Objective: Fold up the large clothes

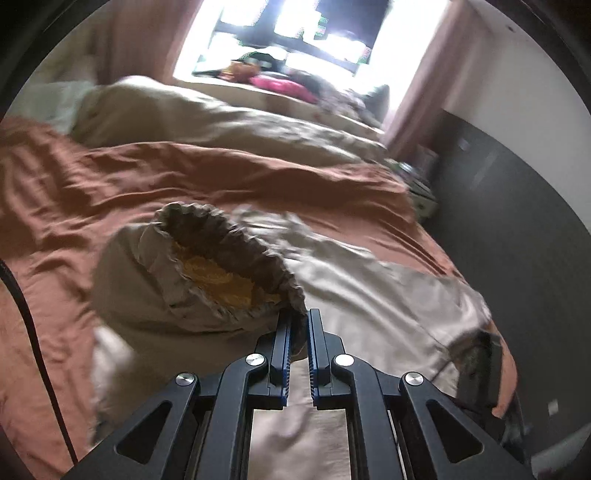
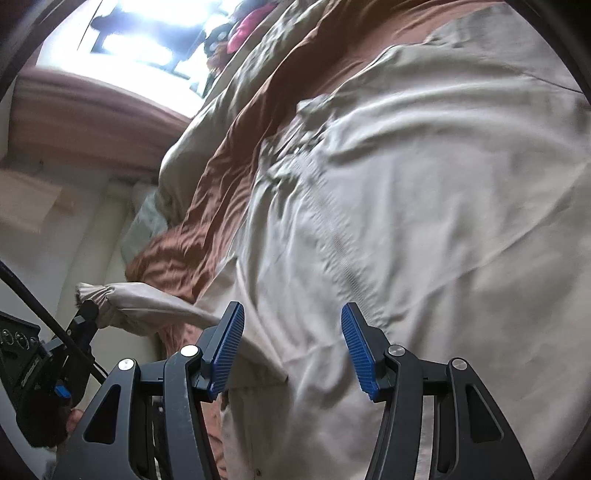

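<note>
- Two grippers I'm running: left gripper (image 1: 299,325) nearly closed, pinching the beige jacket's (image 2: 424,206) elastic cuff (image 1: 236,266).
- Right gripper (image 2: 291,339) gapes wide, holding nothing, over the jacket on the rust bedspread (image 1: 155,177).

Bedspread (image 1: 229,173): rust-orange, wrinkled, across the left and middle of the left wrist view.
Duvet (image 1: 221,118): beige, bunched above the bedspread, toward the upper middle.
Window (image 1: 295,33): bright, top centre, with a pink curtain (image 1: 417,99) at its right.
Pink cushion (image 1: 280,85): on the sill below the window.
Dark wall panel (image 1: 517,221): right side of the frame.
Black cable (image 1: 33,332): lower left edge.
</note>
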`<state>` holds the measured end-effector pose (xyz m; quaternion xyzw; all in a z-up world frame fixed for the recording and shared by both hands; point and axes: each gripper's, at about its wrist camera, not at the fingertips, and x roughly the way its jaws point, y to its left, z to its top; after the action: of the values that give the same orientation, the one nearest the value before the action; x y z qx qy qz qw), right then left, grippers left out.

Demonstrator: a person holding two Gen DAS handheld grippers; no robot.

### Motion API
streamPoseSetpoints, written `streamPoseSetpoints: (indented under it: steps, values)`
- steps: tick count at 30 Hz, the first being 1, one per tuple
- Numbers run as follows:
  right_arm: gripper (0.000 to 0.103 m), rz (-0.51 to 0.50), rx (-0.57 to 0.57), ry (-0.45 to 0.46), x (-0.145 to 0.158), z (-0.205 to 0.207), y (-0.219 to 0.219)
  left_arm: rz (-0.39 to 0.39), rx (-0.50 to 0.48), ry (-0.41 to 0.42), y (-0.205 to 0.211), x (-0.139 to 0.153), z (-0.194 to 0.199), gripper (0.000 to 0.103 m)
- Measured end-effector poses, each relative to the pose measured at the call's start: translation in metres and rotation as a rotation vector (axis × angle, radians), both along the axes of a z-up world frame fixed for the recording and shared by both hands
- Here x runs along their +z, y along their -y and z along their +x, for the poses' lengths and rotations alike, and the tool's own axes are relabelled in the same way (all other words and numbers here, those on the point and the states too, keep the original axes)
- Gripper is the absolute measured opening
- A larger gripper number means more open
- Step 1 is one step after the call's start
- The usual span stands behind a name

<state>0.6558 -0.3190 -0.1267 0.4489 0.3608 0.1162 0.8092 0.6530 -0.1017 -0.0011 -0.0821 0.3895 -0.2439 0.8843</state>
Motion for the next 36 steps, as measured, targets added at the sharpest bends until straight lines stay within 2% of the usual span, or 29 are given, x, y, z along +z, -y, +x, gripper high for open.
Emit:
streamPoseSetpoints:
  steps: [4,7,8,10,12,13,16,19,23,29,33,36]
  values:
    - [0.053,0.019,-0.065,-0.015,-0.003,-0.011,0.019,0.008,-0.110,-0.014,0.047,-0.013,0.008,0.010]
    - [0.053,0.040,-0.107,-0.031,-0.005,-0.020,0.030,-0.001,-0.171,-0.067,0.072,-0.032,0.017,0.010]
    - [0.053,0.040,-0.107,-0.031,-0.005,-0.020,0.030,-0.009,-0.185,-0.087,0.076,-0.036,0.019,0.013]
    - [0.053,0.041,-0.112,-0.037,-0.005,-0.019,0.028,-0.028,-0.213,-0.124,0.082,-0.045,0.021,0.030]
    - [0.053,0.036,-0.115,-0.042,-0.004,-0.021,0.026,-0.034,-0.212,-0.118,0.079,-0.050,0.019,0.057]
    - [0.053,0.036,-0.112,-0.051,-0.005,-0.021,0.026,-0.032,-0.209,-0.107,0.075,-0.050,0.017,0.061]
    - [0.053,0.033,-0.108,-0.063,-0.007,-0.018,0.024,-0.005,-0.162,-0.100,0.055,-0.052,0.015,0.061]
    - [0.053,0.038,-0.099,-0.091,-0.014,-0.009,0.022,0.040,-0.066,-0.108,0.019,-0.059,0.017,0.061]
    - [0.053,0.079,-0.087,-0.096,-0.025,0.016,0.027,0.088,0.104,-0.136,-0.048,-0.074,0.016,0.061]
    - [0.053,0.066,-0.062,-0.069,-0.035,0.038,0.023,0.131,0.283,-0.211,-0.131,-0.108,0.013,0.061]
    - [0.053,0.063,-0.046,-0.062,-0.042,0.044,0.018,0.144,0.352,-0.249,-0.165,-0.129,0.007,0.061]
    - [0.053,0.053,-0.047,-0.070,-0.049,0.052,0.017,0.155,0.368,-0.278,-0.178,-0.147,0.004,0.061]
